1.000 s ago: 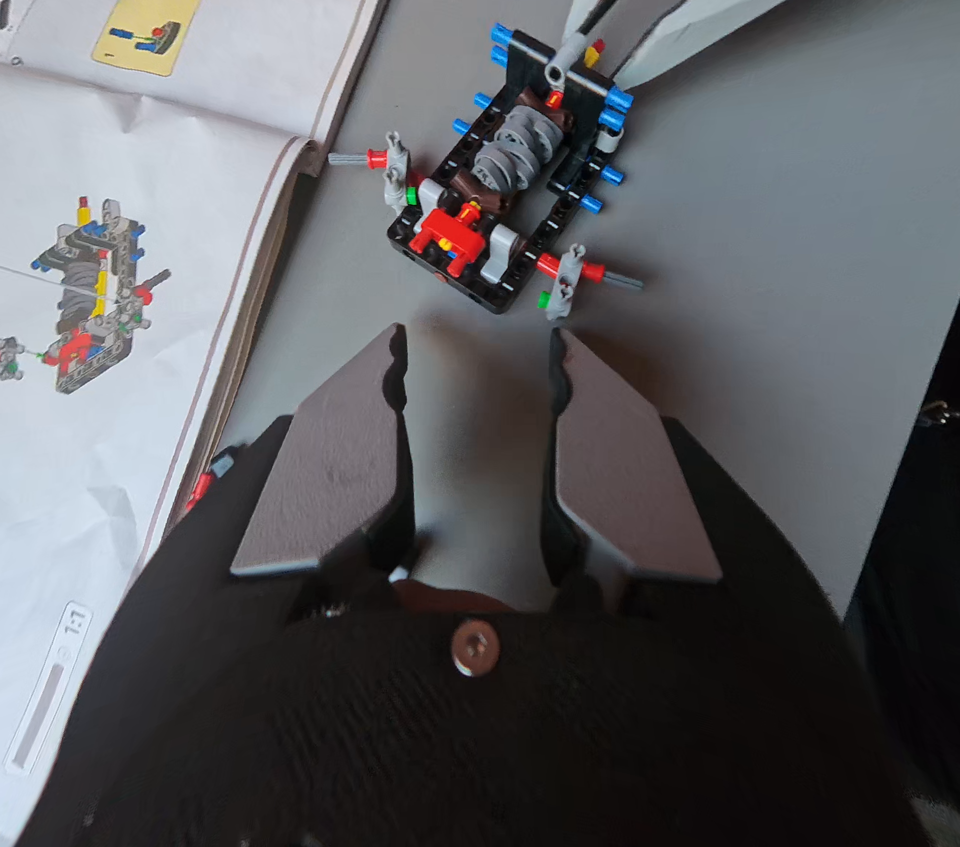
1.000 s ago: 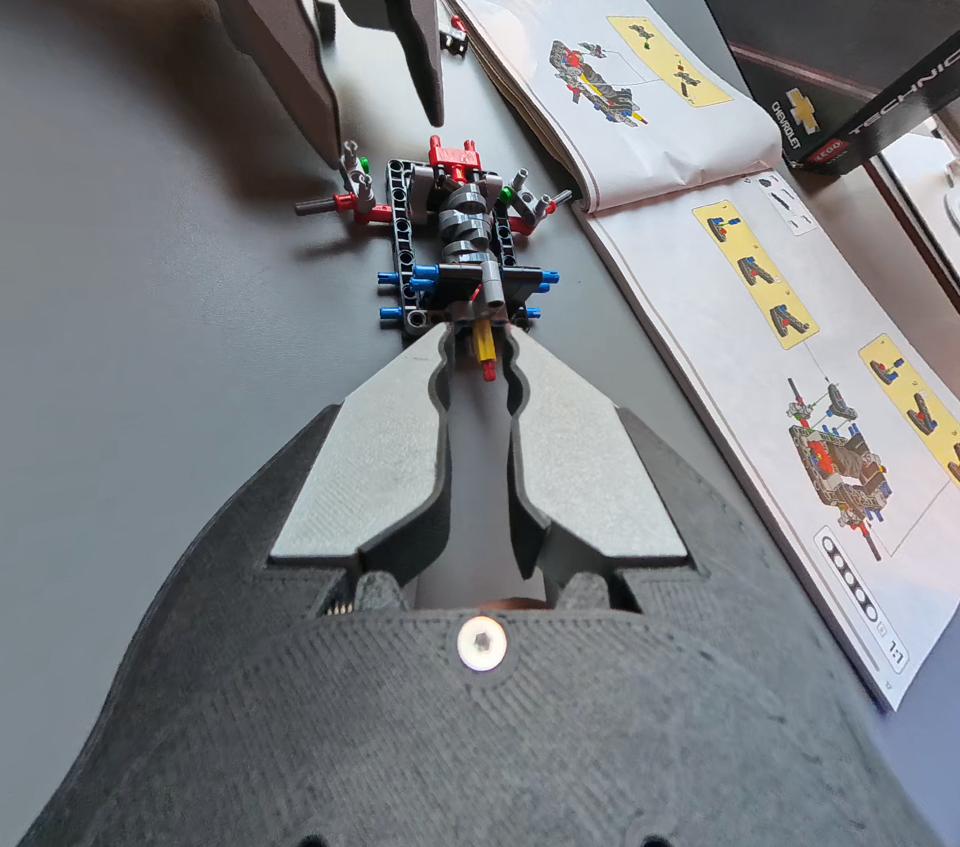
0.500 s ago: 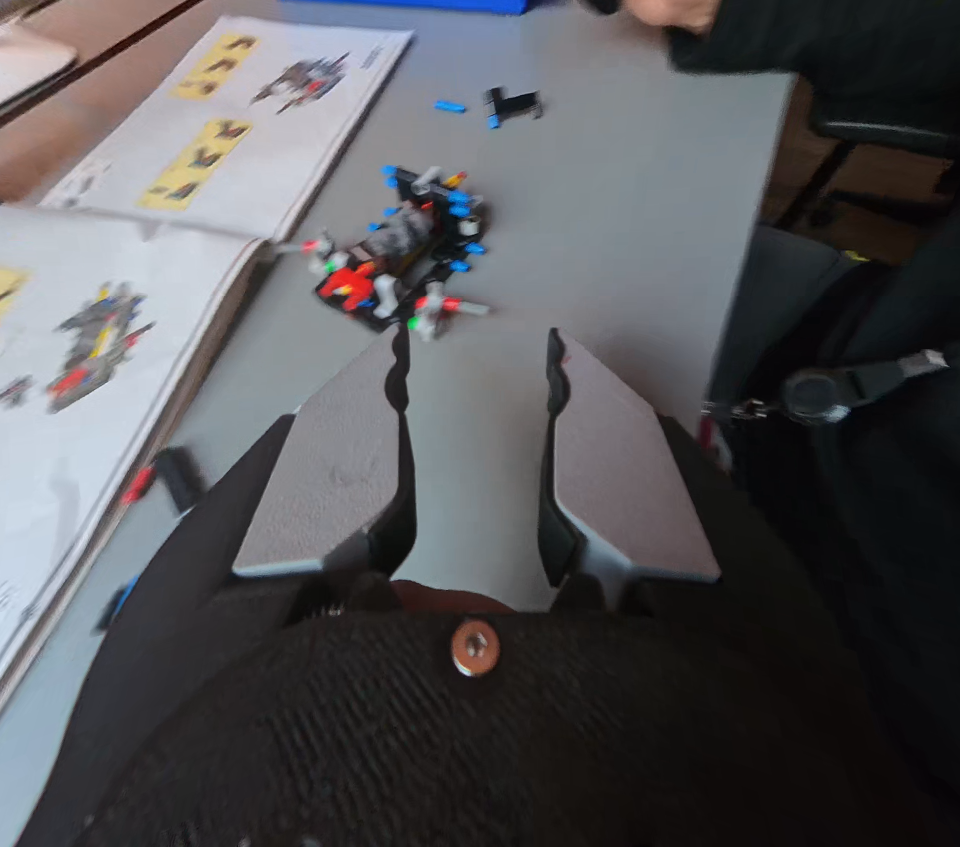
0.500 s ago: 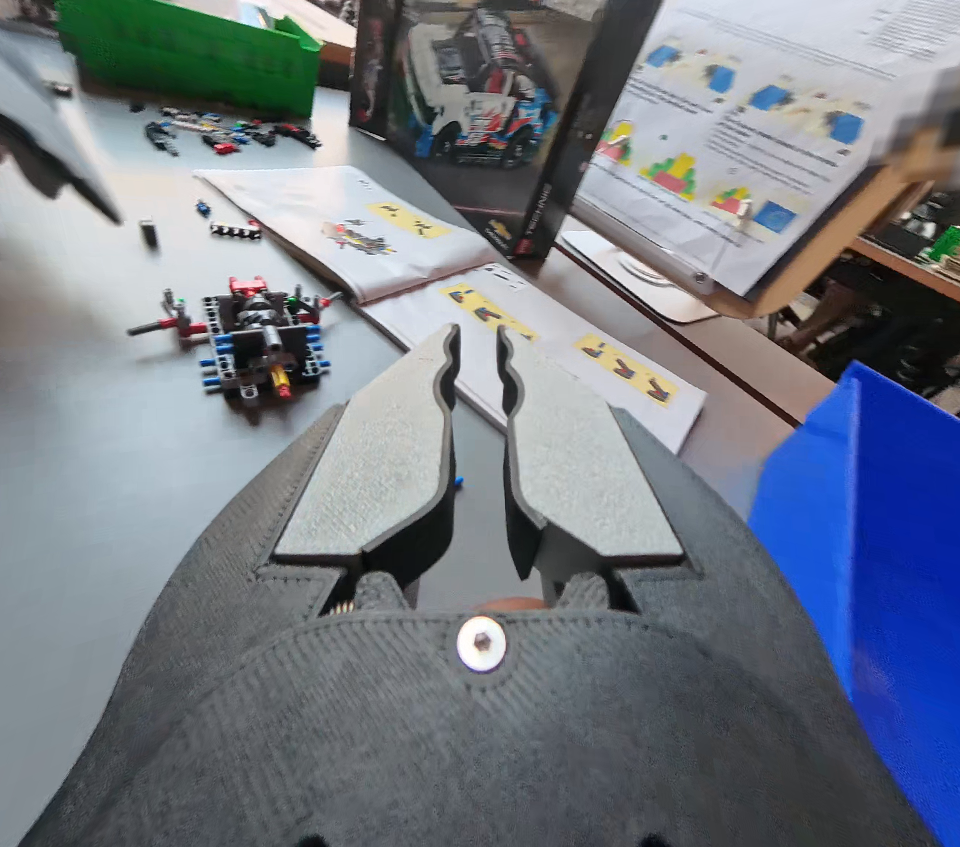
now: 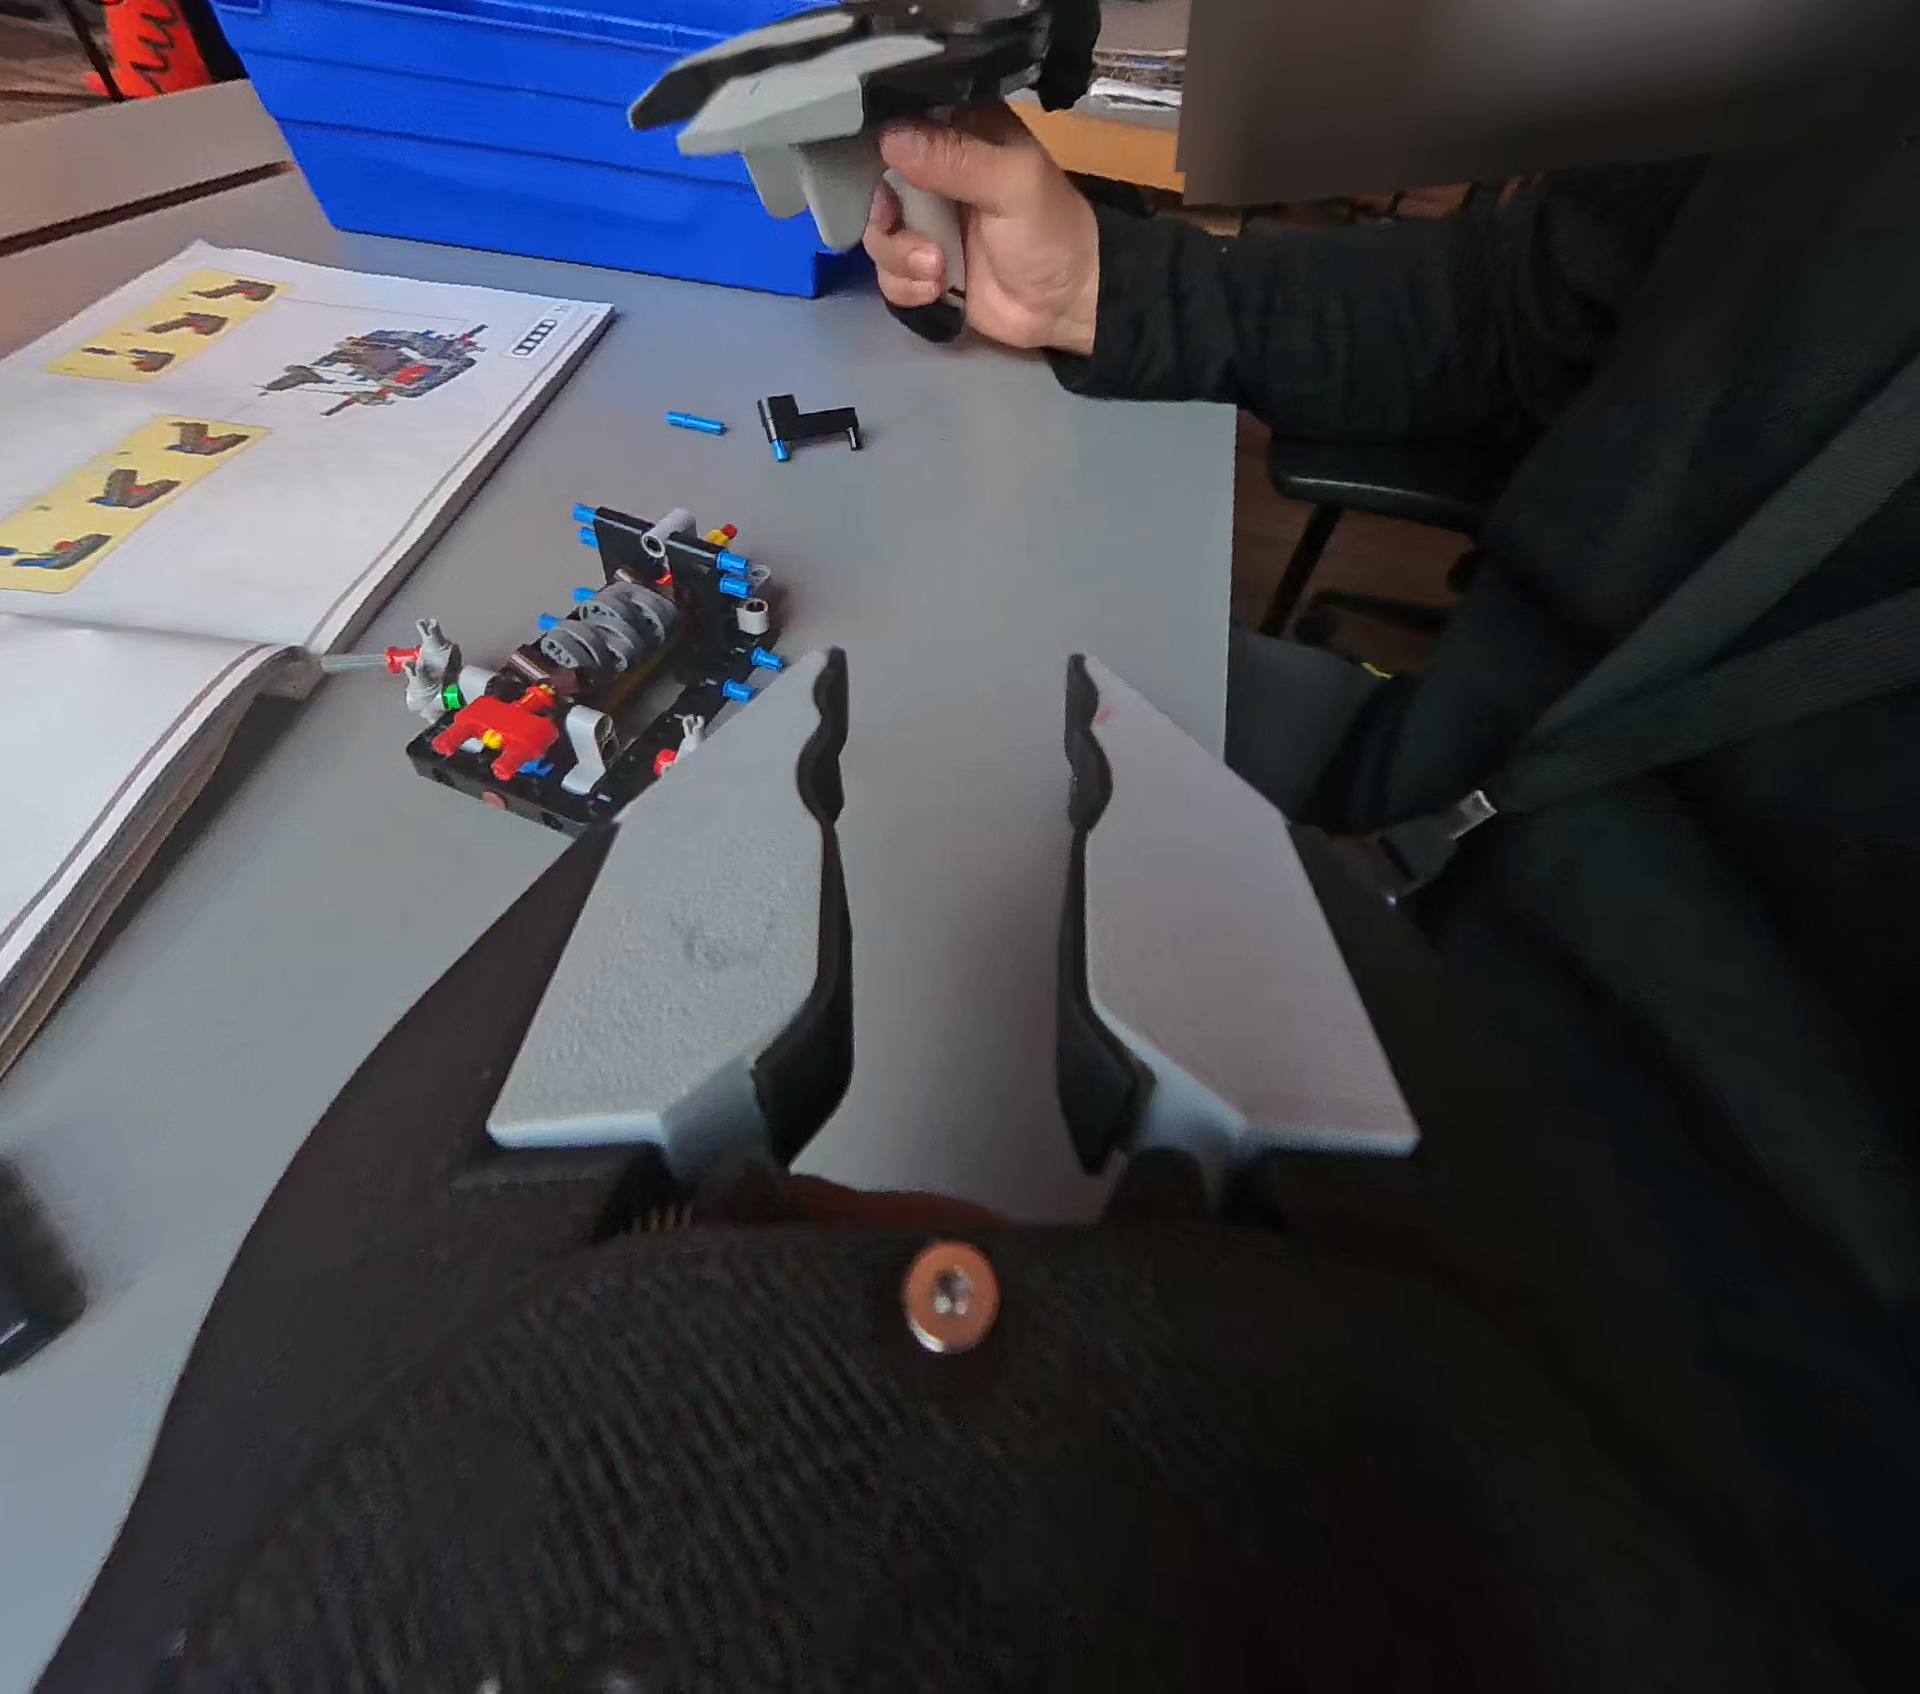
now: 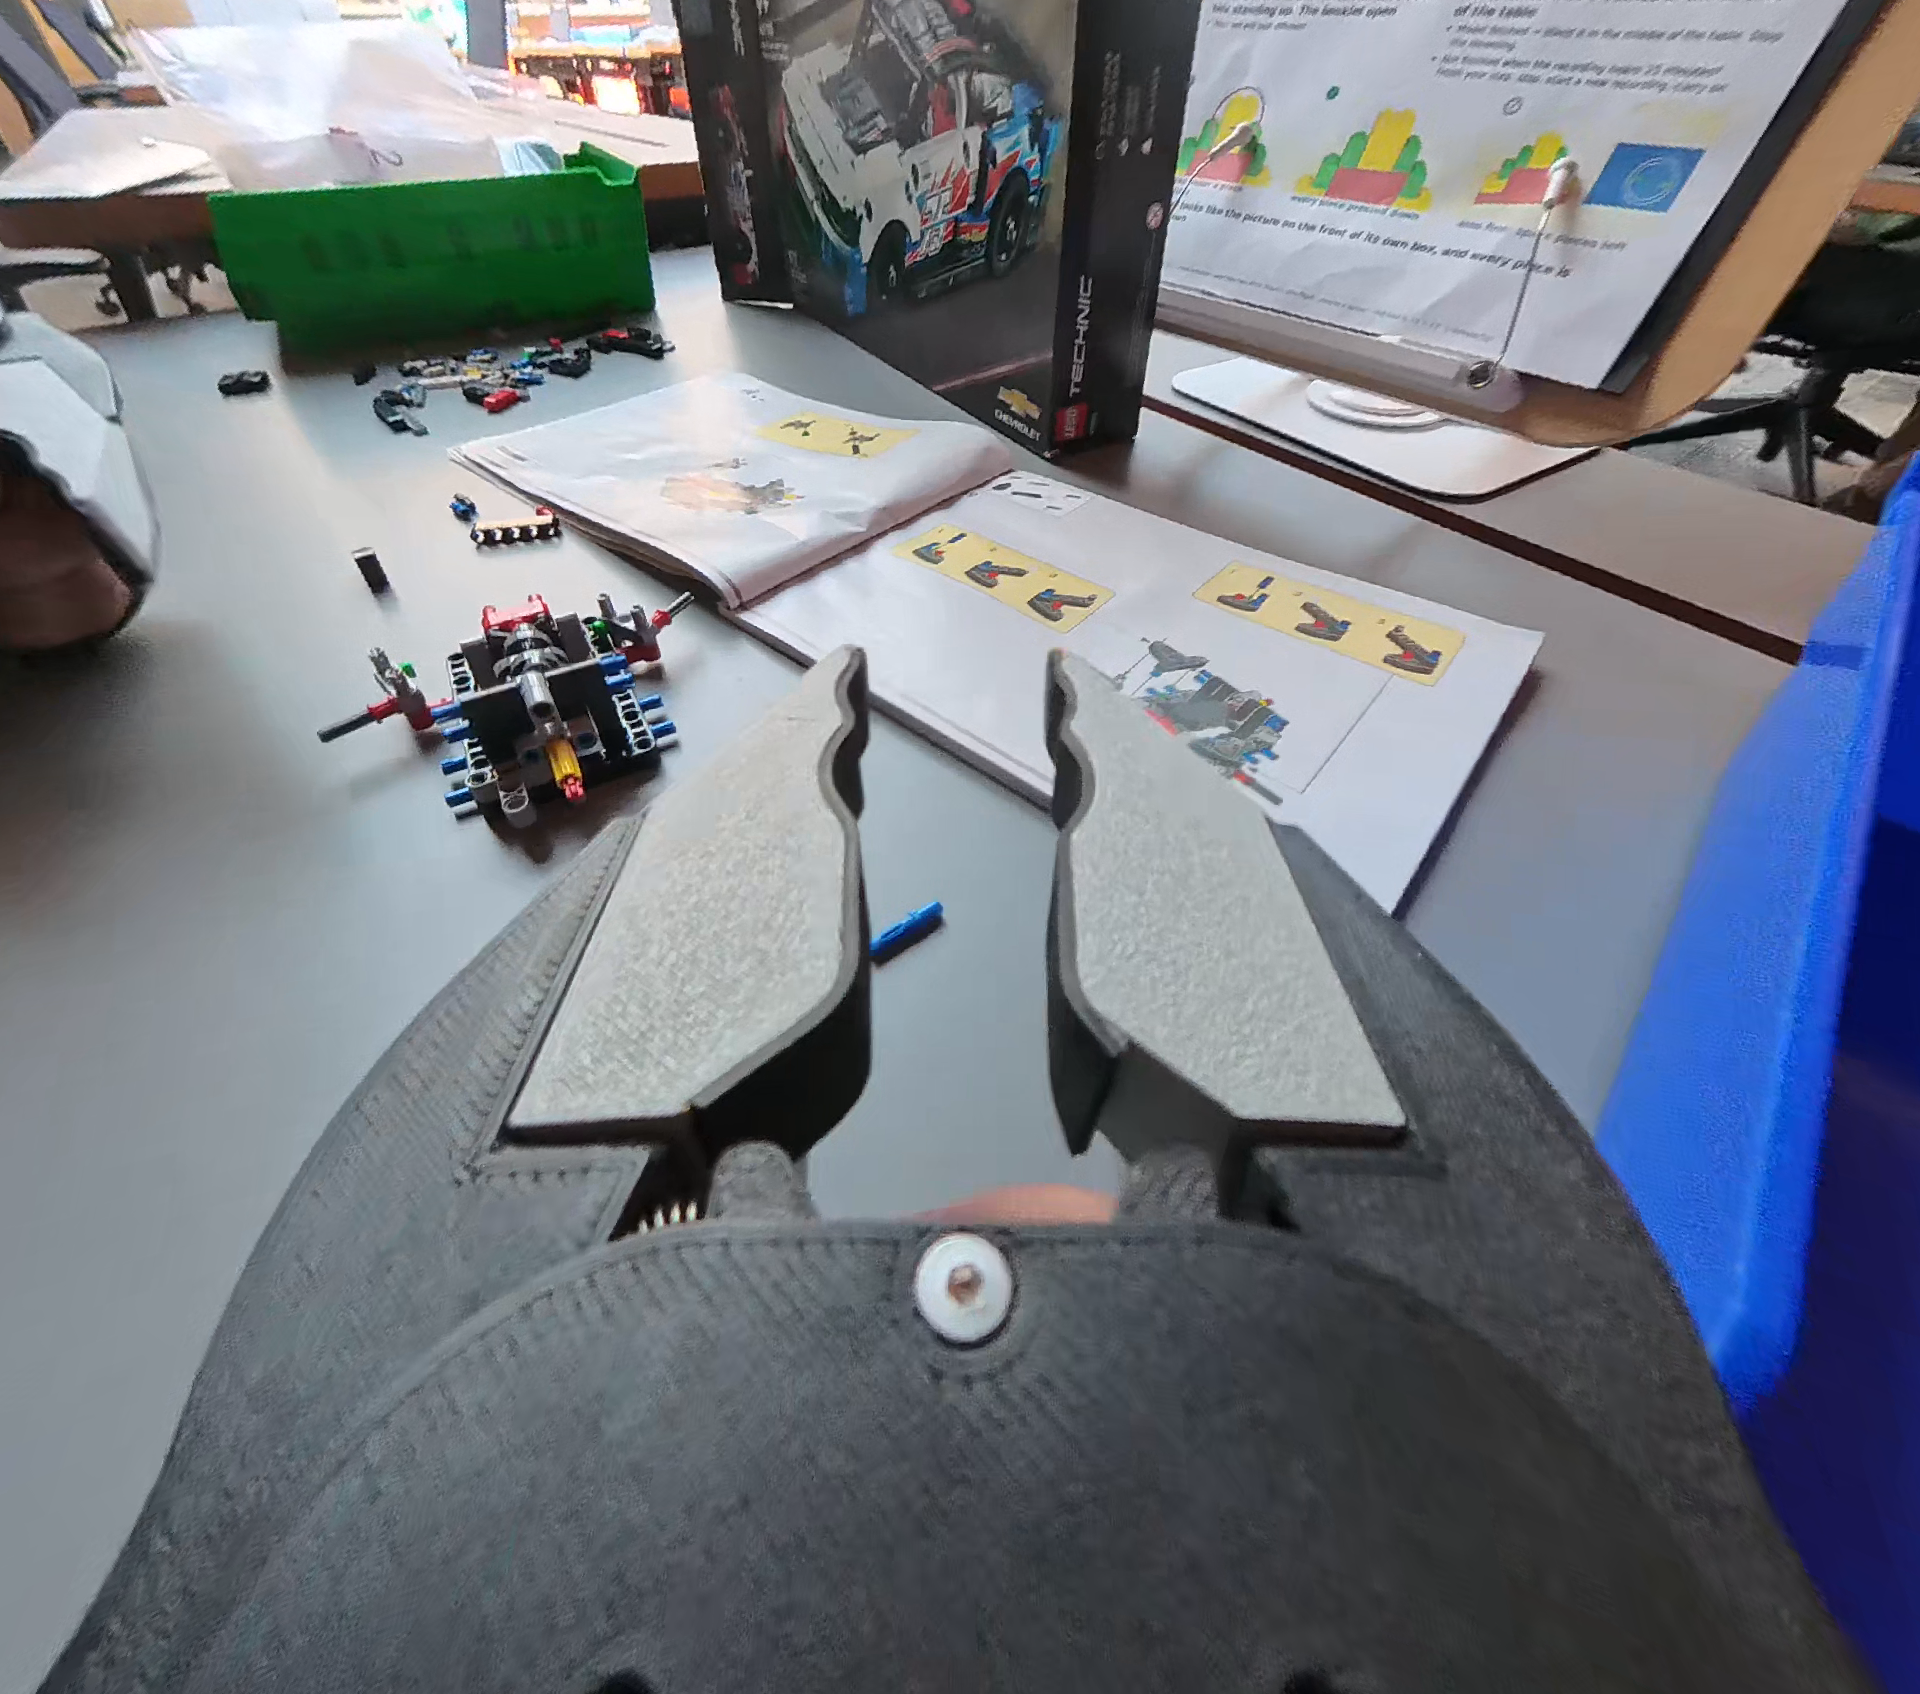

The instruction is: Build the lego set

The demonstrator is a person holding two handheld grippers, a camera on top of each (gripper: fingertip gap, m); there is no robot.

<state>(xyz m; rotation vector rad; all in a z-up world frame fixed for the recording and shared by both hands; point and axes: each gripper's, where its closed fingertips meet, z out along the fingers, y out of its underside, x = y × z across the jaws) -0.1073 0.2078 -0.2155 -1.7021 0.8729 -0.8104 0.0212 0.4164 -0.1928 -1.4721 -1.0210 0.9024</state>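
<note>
The half-built lego frame (image 5: 603,668), black with grey gears, a red block and blue pins, lies on the grey table (image 5: 987,522) beside the open instruction booklet (image 5: 239,439). It also shows in the right wrist view (image 6: 540,709). My left gripper (image 5: 951,678) is open and empty, raised above the table to the right of the frame. My right gripper (image 6: 956,678) is open and empty, held up in the air off the table; the left wrist view shows it (image 5: 727,86) in a hand. A blue pin (image 5: 694,423) and a black angled piece (image 5: 808,423) lie beyond the frame.
A blue bin (image 5: 499,106) stands at the table's far end, also at the right wrist view's right edge (image 6: 1808,917). A green bin (image 6: 436,252), several loose pieces (image 6: 499,377), the set's box (image 6: 935,117) and a sheet on a stand (image 6: 1507,65) stand farther off. A blue pin (image 6: 906,927) lies below my right gripper. Left tips to right tips: about 25 centimetres.
Both grippers have pulled back and risen away from the frame. The right gripper, nearly shut at the frame's yellow axle a second ago, has opened wide. The frame stays on the table.
</note>
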